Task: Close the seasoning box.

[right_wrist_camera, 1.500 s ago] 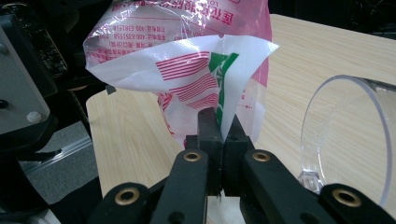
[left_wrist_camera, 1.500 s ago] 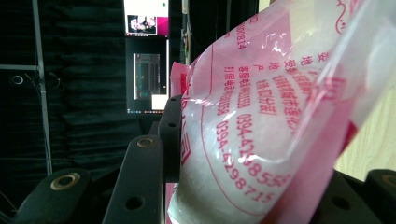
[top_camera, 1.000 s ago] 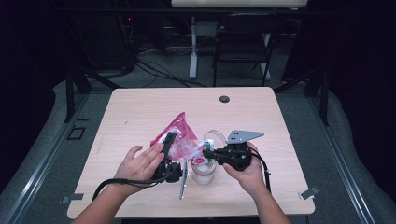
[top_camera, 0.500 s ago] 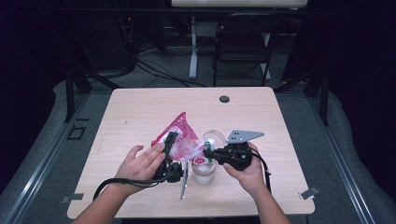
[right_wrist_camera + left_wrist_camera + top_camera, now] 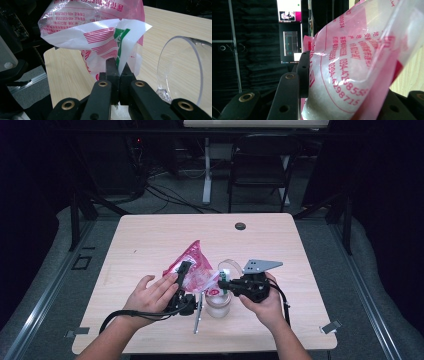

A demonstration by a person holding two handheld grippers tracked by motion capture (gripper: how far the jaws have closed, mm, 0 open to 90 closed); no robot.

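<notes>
The person leans in over the near edge of the wooden table, a hand-held gripper in each hand, both busy with one pink and clear plastic bag printed with red lettering. The bag sits roughly in the middle of the table's near half, lifted and tilted between the two tools.

The left hand-held gripper has its jaws partly apart and closed around the fat, filled body of the bag; in the left gripper view the black jaw presses straight into the bulging plastic, with something whitish inside, though I cannot make out what it is.

The right hand-held gripper is pinched fully together on a thin white flap at the bag's corner, the part with green and red print; its two jaw tips meet with only the film between them.

Just below and between the two grippers stands a clear glass jar, its rim close to the right tool. A slim grey utensil lies on the table beside the jar. Farther back, a small dark round disc rests near the far edge.
</notes>
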